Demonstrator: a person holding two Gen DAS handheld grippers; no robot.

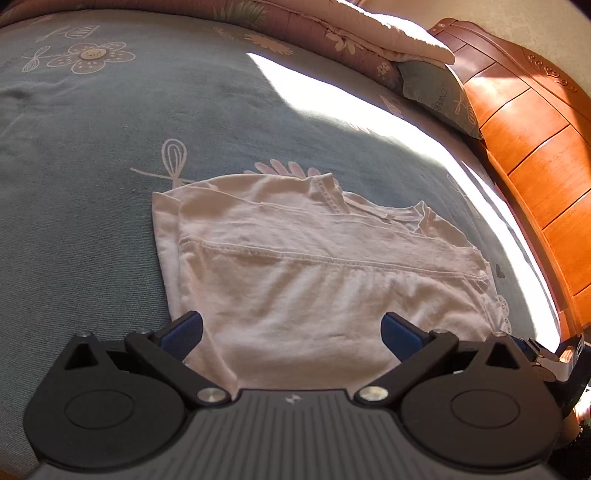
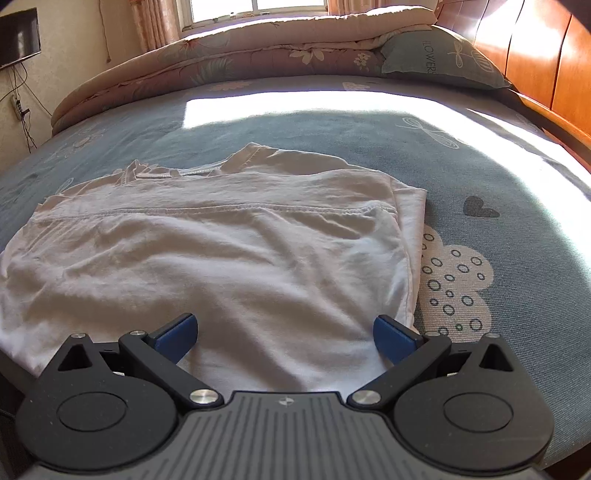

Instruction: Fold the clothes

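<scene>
While shirt [image 1: 314, 266] fills both, television [image 2: 18, 37] (right view only)

Both wrist views low, close, facing across bed [image 1: 92, 155] — sharing white shirt [image 1: 314, 266], left and right.

We see a bedroom in a home. A wide bed [image 2: 480, 155] carries a blue-grey sheet with printed flowers, and a pillow [image 2: 439, 59] and a rolled quilt [image 2: 258, 48] lie at its far side. A wooden headboard [image 2: 546, 62], a curtained window [image 2: 255, 7] and a wall television [image 2: 18, 37] complete it.
</scene>
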